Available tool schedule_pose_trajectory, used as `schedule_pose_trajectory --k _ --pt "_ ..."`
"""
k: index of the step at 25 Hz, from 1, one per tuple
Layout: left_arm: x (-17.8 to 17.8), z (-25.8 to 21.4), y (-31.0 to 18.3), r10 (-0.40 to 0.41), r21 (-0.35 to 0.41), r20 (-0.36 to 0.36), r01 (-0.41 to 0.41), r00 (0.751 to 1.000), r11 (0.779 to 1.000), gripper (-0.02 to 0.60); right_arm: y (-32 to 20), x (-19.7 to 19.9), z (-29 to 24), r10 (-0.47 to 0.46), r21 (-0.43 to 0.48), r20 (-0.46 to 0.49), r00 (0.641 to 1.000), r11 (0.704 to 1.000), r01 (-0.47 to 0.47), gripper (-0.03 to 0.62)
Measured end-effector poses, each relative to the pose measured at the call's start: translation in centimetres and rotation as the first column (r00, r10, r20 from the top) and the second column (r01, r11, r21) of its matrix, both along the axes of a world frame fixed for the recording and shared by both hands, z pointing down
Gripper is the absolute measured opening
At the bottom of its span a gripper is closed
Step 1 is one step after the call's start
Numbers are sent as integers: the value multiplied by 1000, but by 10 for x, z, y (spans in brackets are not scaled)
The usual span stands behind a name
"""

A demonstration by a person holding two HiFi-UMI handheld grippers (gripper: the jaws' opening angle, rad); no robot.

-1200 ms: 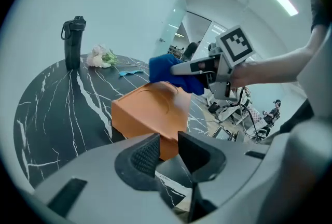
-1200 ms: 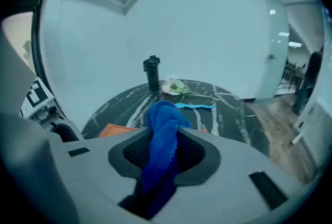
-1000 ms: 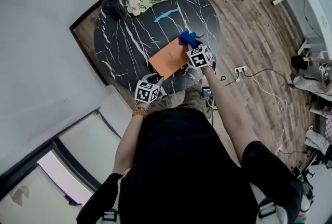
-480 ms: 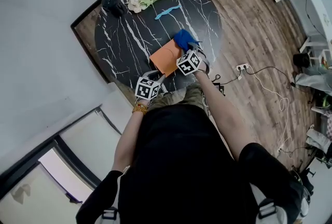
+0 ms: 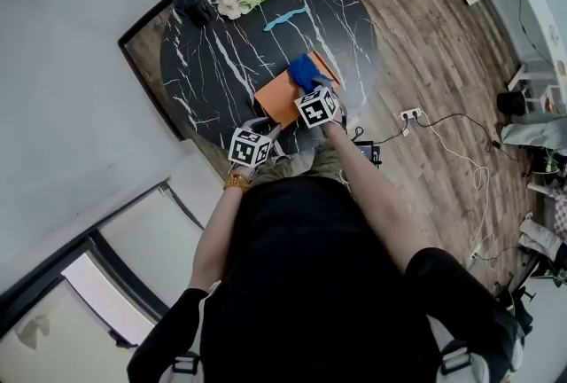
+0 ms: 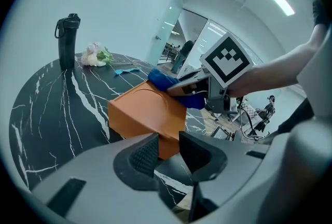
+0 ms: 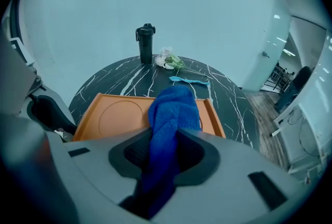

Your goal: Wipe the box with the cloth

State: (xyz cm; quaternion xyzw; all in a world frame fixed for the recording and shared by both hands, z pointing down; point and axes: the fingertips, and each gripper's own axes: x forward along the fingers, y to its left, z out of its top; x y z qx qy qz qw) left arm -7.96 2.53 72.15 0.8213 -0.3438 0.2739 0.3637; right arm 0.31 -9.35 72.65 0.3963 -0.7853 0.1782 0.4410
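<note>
Head view, right gripper (image 5: 311,89): is clamping a blue cloth (image 5: 303,71) and resting it on the top of the orange box (image 5: 276,97), near the centre of the frame.
Head view, left gripper (image 5: 268,129): is sitting at the box's near corner, to the lower left of the other gripper.
Head view, table (image 5: 221,53): is round and black with white marble veining, and is carrying the box toward its lower right edge. A dark bottle (image 5: 193,4) is standing at the upper rim, with pale flowers (image 5: 232,2) and a thin light-blue piece (image 5: 285,18) lying there too, all well apart from the box.
Left gripper view, jaws: are standing partly apart, with the ribbed dark pads (image 6: 144,154) facing each other. The box's near corner is showing in the gap, and I cannot tell whether the pads are touching it.
Left gripper view, box: is showing flat matt orange sides and a shallow round recess in its top. The cloth is lying on its far right part under the right gripper.
Right gripper view, jaws: are pinching the cloth, a thick bunched fold running down through the gap.
Right gripper view, cloth: is nubbly and deep blue, and is draping forward onto the box's top, right of the round recess and inside the raised rim.
</note>
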Motion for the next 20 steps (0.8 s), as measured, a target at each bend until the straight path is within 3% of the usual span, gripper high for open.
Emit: schedule_pose_trajectory --k 13,20 --pt "3 2 4 9 -8 -12 -9 1000 1000 135 19 -18 -6 -15 -52 53 998 998 18 100" --pt "4 4 8 13 -17 -8 -13 1000 1000 140 58 -66 -6 -149 -109 120 982 981 162 98"
